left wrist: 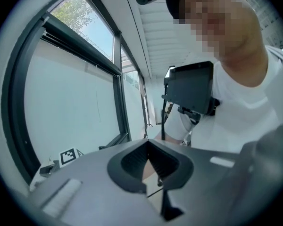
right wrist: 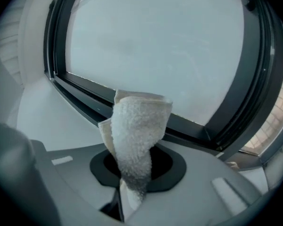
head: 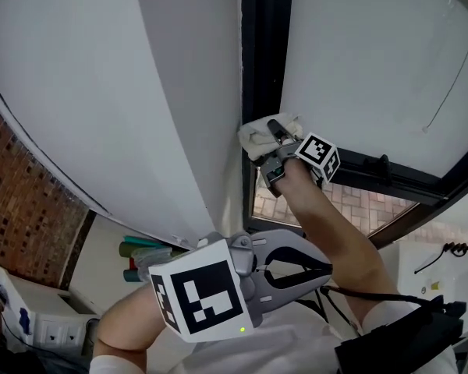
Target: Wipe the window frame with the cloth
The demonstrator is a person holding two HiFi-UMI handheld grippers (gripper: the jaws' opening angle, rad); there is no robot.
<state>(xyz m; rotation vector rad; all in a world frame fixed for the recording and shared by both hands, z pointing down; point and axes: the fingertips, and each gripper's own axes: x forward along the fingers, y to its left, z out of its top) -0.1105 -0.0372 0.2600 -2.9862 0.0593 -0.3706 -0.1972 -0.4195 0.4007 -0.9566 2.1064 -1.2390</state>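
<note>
A white terry cloth [head: 257,137] is pressed against the black window frame [head: 261,53], at the corner where its upright bar meets the lower rail. My right gripper [head: 276,133] is shut on the cloth and reaches up to that corner. In the right gripper view the cloth [right wrist: 134,135] stands up out of the right gripper [right wrist: 132,192], with the dark frame rail [right wrist: 85,91] just behind it. My left gripper [head: 326,269] hangs low near the person's body, shut with nothing in it. The left gripper [left wrist: 156,173] points along the frame [left wrist: 119,79] toward the person's chest.
A white wall panel [head: 140,115] runs left of the frame and frosted glass [head: 359,53] fills the pane. A black handle [head: 384,164] sits on the lower rail. Below are brick paving [head: 351,205], green bottles [head: 140,249] and a white socket box [head: 39,322]. A black device [left wrist: 191,86] hangs on the person's chest.
</note>
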